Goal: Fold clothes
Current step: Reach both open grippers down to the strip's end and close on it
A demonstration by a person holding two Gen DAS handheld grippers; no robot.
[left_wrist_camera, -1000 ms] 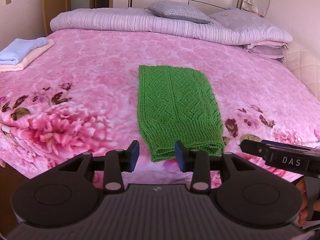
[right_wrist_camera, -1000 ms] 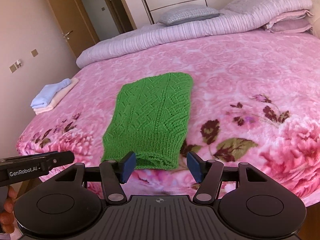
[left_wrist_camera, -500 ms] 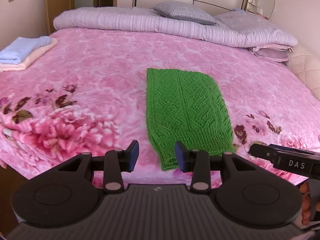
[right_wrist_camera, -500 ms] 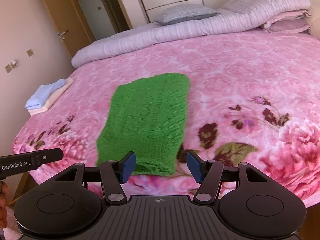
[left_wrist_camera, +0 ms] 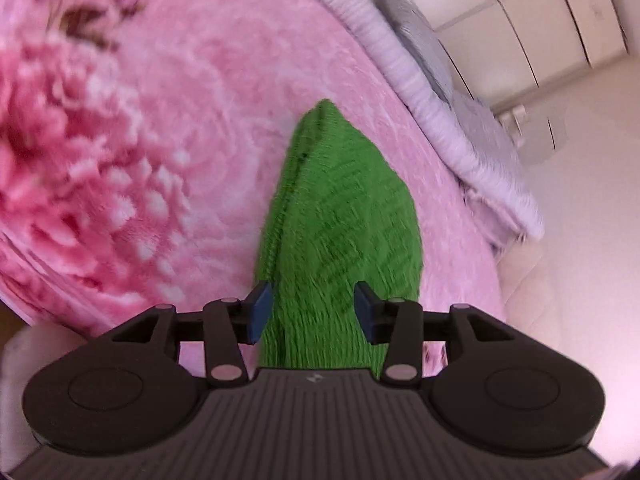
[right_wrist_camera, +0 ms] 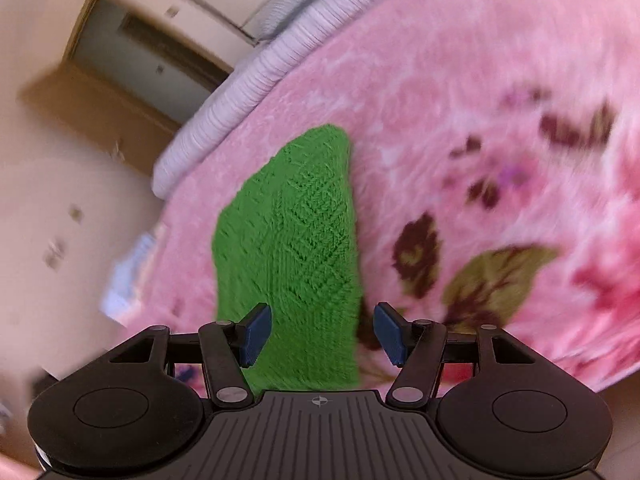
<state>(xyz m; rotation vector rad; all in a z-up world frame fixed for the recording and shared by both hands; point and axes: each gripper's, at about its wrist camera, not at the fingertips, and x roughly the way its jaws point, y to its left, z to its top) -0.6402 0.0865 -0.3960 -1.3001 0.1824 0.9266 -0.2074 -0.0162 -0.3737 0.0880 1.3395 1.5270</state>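
Lying lengthwise on the pink floral bed [left_wrist_camera: 168, 128], near its front edge: a soft, light, stretchy green knitted garment [left_wrist_camera: 344, 216], best pinched at its near hem corners, left gripper [left_wrist_camera: 313, 312] jaws opening, right gripper [right_wrist_camera: 322, 334] jaws released, neither gripping.

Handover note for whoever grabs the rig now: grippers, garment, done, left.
Left gripper: jaws opening, nothing pinched; its pads flank the near end of the green knit garment.
Right gripper: open, empty, at the garment's near right corner.
Garment: lies flat as a long narrow strip on the pink floral blanket, near end at the bed edge.
Done: it looks already folded lengthwise.
Left: probably grip both near corners and fold the strip toward the far end.
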